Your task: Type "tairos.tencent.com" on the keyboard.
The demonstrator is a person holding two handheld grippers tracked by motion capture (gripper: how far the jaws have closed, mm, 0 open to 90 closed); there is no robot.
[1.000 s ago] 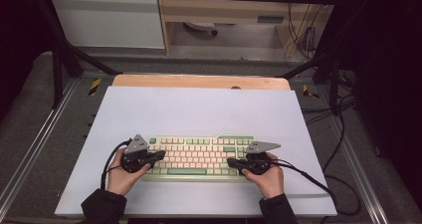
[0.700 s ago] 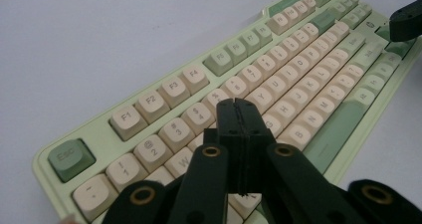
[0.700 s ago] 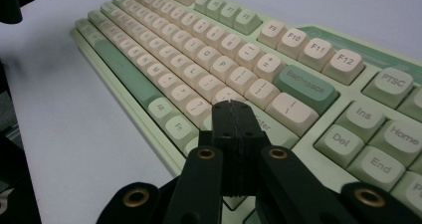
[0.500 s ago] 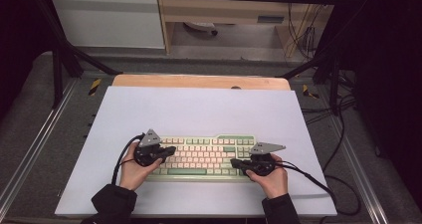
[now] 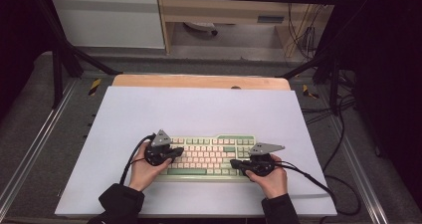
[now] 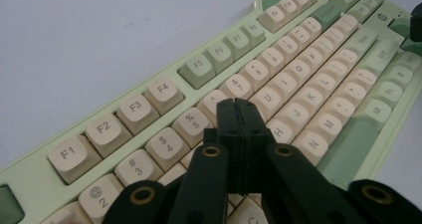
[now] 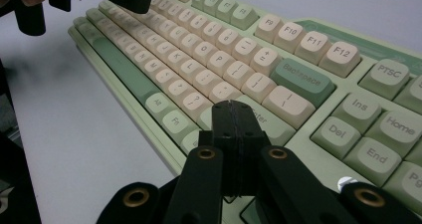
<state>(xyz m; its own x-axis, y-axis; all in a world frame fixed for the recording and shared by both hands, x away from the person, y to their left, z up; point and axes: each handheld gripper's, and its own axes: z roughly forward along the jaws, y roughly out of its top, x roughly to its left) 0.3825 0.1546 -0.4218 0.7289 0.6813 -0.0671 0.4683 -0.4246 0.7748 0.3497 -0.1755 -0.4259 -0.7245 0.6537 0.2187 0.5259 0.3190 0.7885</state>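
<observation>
Pressed flat together with nothing between them, the black jaws of the left gripper (image 6: 237, 115) hover above the middle letter keys of the keyboard (image 6: 298, 50), their tips over the row around G and H as the left gripper view shows. Those of the right gripper (image 7: 233, 115) are likewise closed on nothing, poised above the key just under the green Backspace key (image 7: 302, 79) at the keyboard's right end.

From the high view, the pale green and cream keyboard (image 5: 209, 157) lies on the white table surface (image 5: 199, 109) near its front edge, roughly centred between the person's two hands. One hand carries the left gripper (image 5: 174, 153) over the keyboard's left part, its jaws pointing inward across the keys. Another hand carries the right gripper (image 5: 238, 164) at the keyboard's lower right part, also pointing inward. Each gripper bears a grey three-cornered plate, and a black cable trails from each toward the table's near edge.
</observation>
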